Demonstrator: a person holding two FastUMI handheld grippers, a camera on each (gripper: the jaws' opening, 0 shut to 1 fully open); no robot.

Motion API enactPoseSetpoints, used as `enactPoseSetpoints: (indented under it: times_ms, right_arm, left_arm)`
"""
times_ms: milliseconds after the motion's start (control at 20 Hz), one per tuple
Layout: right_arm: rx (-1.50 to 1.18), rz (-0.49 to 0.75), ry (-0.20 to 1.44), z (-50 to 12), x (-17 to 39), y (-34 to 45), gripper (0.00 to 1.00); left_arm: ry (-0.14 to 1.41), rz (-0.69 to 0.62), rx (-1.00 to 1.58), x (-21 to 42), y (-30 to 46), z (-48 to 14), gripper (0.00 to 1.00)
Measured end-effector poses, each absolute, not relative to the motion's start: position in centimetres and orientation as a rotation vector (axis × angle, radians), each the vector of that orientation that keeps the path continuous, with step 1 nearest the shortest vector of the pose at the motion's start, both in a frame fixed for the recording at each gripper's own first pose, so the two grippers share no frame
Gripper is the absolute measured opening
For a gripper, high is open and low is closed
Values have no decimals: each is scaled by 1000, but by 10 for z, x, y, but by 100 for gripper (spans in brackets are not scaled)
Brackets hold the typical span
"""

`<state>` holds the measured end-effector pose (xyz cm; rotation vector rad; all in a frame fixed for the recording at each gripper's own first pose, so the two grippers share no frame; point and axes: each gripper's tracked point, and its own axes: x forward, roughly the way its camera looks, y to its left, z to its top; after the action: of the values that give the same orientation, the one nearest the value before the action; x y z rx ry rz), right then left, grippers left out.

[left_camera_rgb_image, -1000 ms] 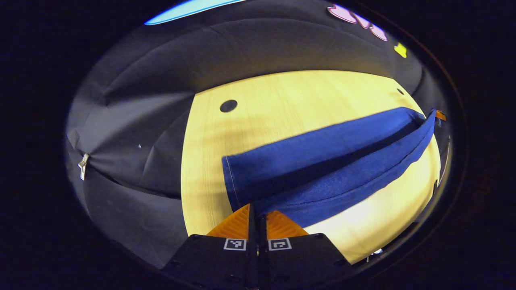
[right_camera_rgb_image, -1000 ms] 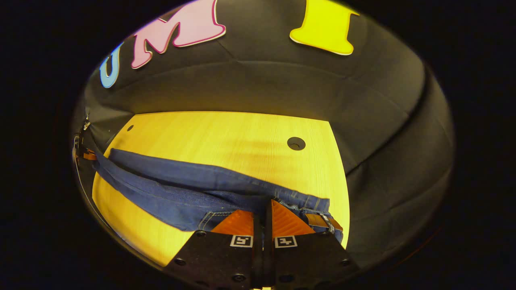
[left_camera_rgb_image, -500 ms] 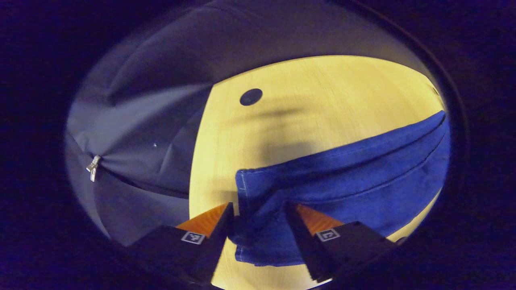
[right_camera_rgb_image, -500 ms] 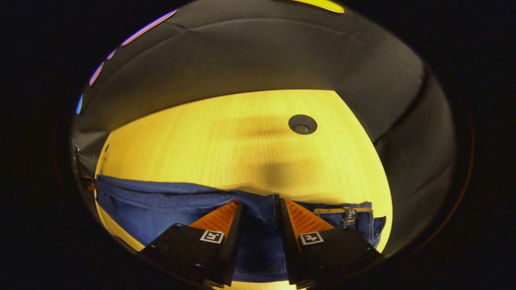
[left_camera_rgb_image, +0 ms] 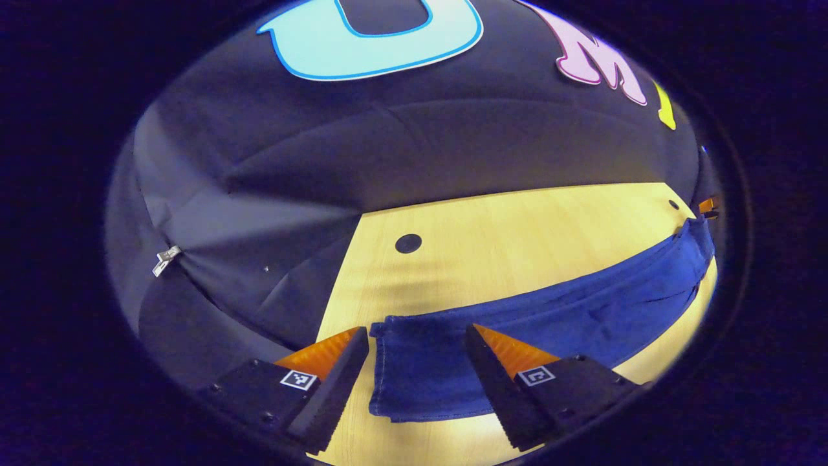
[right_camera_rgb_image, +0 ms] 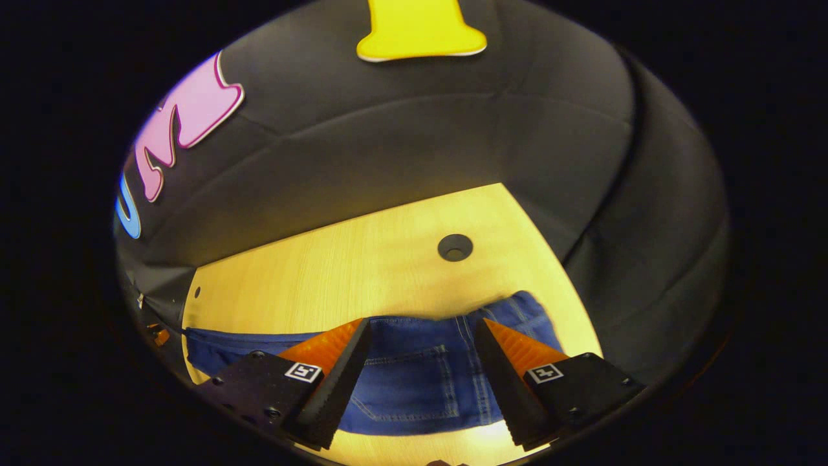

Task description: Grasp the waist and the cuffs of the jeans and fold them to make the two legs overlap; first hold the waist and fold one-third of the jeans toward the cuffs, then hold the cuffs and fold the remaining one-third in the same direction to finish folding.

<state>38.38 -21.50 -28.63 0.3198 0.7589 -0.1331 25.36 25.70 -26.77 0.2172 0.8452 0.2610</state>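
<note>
Blue jeans (left_camera_rgb_image: pixel 550 323) lie flat along the light wooden table (left_camera_rgb_image: pixel 517 226), legs stacked one on the other. In the left gripper view the cuffs (left_camera_rgb_image: pixel 414 375) sit below and between the fingers of my left gripper (left_camera_rgb_image: pixel 417 336), which is open and holds nothing. In the right gripper view the waist end with a back pocket (right_camera_rgb_image: pixel 414 382) lies under my right gripper (right_camera_rgb_image: pixel 420 327), also open and lifted off the denim. At the far right of the left gripper view the right gripper (left_camera_rgb_image: pixel 708 206) peeks in beside the waist end.
A round cable hole (left_camera_rgb_image: pixel 408 243) is set in the tabletop beyond the cuffs, and another hole (right_camera_rgb_image: pixel 455 247) lies beyond the waist. Black cloth walls close the booth behind and beside the table. A metal clip (left_camera_rgb_image: pixel 166 259) hangs on the cloth at left.
Both grippers went from shut on the jeans to open and have lifted and pulled back. The jeans dropped from hanging to lying flat on the table.
</note>
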Motion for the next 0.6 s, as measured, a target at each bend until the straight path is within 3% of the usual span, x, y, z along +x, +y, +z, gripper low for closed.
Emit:
enactPoseSetpoints:
  times_ms: [250, 600]
  right_arm:
    - [421, -320, 771, -275, 330, -265, 99]
    - [726, -542, 890, -338, 292, -267, 99]
  left_arm:
    - [789, 131, 158, 238, 204, -242, 97]
    - [819, 62, 270, 210, 182, -244, 98]
